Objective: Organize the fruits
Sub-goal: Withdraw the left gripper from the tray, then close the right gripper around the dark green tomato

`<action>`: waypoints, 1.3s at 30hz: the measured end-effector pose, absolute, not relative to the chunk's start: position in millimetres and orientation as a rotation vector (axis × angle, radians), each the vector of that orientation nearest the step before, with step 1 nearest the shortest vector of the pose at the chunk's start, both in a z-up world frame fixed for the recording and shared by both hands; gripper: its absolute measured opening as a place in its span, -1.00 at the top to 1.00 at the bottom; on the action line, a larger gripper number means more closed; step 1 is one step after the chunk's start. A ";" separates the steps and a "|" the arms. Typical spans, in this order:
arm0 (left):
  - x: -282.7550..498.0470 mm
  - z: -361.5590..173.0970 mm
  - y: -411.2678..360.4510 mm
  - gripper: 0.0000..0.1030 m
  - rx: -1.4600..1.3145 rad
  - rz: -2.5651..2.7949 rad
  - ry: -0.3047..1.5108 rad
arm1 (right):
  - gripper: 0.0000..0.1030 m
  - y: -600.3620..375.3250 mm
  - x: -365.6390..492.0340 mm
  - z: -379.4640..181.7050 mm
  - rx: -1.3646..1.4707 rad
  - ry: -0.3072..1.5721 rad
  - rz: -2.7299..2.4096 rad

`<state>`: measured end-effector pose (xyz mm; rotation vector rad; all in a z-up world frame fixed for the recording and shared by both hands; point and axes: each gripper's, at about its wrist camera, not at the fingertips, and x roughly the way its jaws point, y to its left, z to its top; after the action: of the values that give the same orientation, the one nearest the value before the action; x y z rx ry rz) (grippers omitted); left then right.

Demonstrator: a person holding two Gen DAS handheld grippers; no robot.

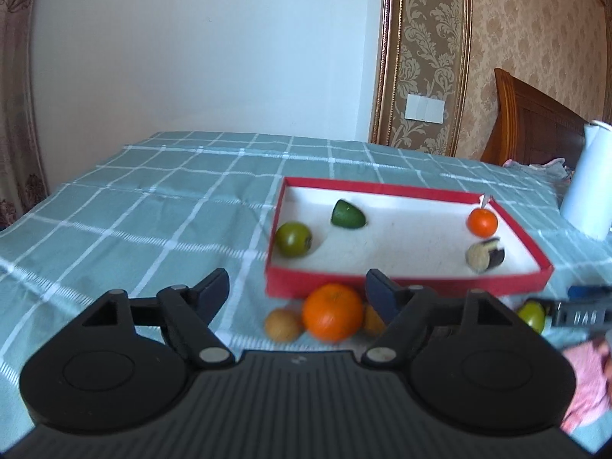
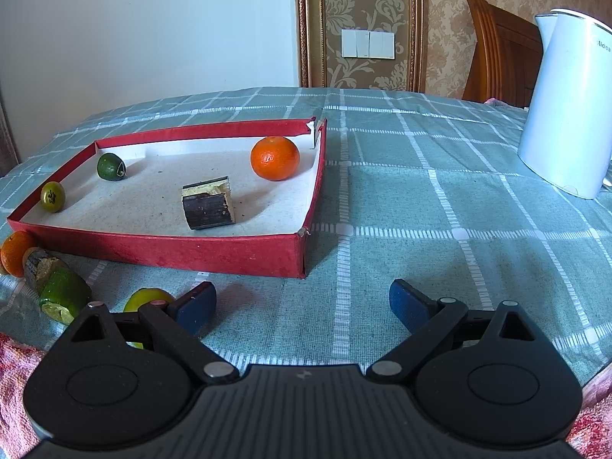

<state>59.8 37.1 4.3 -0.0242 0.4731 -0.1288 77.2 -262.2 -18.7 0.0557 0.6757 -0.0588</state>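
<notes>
A red box (image 1: pixel 459 284) with a white floor lies on the checked cloth. It holds a round green fruit (image 1: pixel 293 239), a dark green piece (image 1: pixel 347 214), a small orange (image 1: pixel 482 222) and a dark-skinned cut chunk (image 1: pixel 485 255). In front of the box sit a large orange (image 1: pixel 332 311), a brownish fruit (image 1: pixel 284 324) and a yellow-green fruit (image 1: pixel 532 315). My left gripper (image 1: pixel 296 290) is open above the large orange, with its pads clear of it. My right gripper (image 2: pixel 302 302) stands open and empty before the box (image 2: pixel 191 252), with a yellow-green fruit (image 2: pixel 147 298) behind its left finger. A green cut piece (image 2: pixel 57 287) lies left of it.
A white kettle (image 2: pixel 566 103) stands at the right on the cloth. Pink towelling (image 2: pixel 15 375) lies along the near edge. A wooden chair back (image 2: pixel 501 49) rises behind the table. Bare checked cloth (image 1: pixel 134 210) stretches left of the box.
</notes>
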 end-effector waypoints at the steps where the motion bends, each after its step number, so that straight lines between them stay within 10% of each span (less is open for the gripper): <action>1: 55.2 0.4 39.0 -0.50 -0.020 -0.131 0.471 | -0.90 -262.3 77.4 -18.6 0.058 0.674 -0.058; 26: 52.4 -39.2 61.4 -0.75 -0.068 -0.226 0.561 | -0.88 -237.5 21.0 7.9 0.028 0.525 0.089; 39: 54.0 -38.5 66.3 -1.00 -0.113 -0.269 0.569 | 0.14 -212.4 54.3 -14.6 -0.029 0.640 0.113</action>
<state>54.0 66.3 -38.5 -0.1126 0.5694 -0.2690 54.3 -212.4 -14.6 -0.0292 0.6400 0.1133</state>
